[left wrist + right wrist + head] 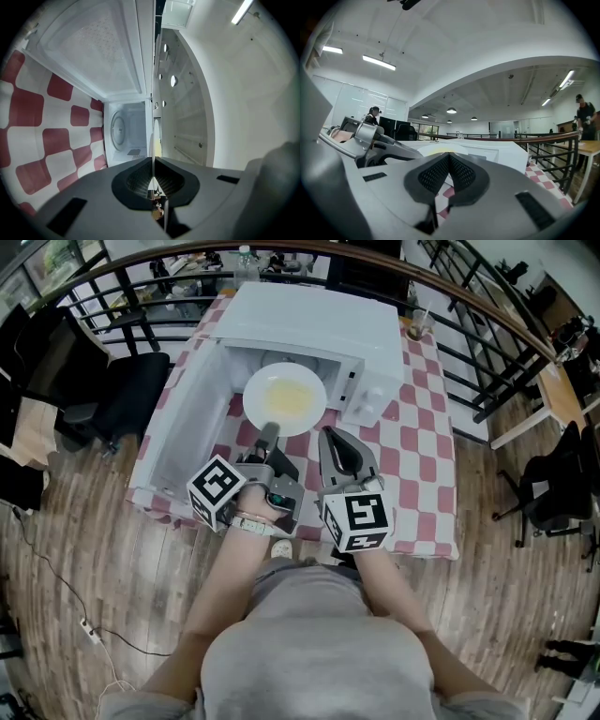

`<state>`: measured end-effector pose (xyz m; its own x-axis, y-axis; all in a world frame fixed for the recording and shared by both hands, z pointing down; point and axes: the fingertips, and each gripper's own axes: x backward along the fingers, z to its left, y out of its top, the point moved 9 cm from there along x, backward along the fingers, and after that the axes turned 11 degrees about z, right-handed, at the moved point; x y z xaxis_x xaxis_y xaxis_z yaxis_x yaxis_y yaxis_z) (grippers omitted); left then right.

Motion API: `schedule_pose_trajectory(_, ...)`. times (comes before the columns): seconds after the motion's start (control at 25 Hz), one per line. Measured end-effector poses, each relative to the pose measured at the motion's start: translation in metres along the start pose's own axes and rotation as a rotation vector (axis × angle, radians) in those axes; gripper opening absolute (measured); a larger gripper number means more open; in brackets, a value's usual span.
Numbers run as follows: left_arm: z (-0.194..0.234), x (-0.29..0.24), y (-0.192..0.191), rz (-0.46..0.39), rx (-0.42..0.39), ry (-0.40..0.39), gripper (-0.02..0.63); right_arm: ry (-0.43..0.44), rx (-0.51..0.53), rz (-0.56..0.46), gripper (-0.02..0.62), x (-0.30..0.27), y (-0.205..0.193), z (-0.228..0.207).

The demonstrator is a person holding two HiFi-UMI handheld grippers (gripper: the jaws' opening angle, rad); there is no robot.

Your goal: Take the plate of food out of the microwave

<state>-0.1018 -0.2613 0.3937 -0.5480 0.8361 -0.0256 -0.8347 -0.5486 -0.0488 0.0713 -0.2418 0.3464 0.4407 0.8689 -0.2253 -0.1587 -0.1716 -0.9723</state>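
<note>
**Extraction stage, plate clear of the oven.** The white box-shaped microwave oven (319,324) stands on the counter covered with a red-and-white checked cloth (424,432). Its white door (183,432) is swung fully open to the left. The round white plate (251,390), which carries a pale yellow portion of food (287,397), is held roughly level just in front of the oven mouth. The left gripper (269,433) is clamped on its near rim, and in the left gripper view the rim runs edge-on between the closed jaws. That view also shows the oven cavity with its round glass turntable (117,132) bare, so the plate appears to have left the chamber. The right gripper (331,439) hangs just beside the plate on the right, its jaws together with nothing between them.

Judged done: door opened, plate gripped and drawn out. Judged left: carrying the plate away and setting it down on the counter. The single-edge hold risks tipping the plate.
</note>
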Motion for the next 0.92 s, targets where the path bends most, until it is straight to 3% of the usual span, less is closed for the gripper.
schedule_pose_trajectory(0.92,-0.0038,-0.0053,-0.0035,0.016,0.020,-0.002,0.015,-0.026,0.009,0.021,0.025,0.0005,0.0000,-0.0047)
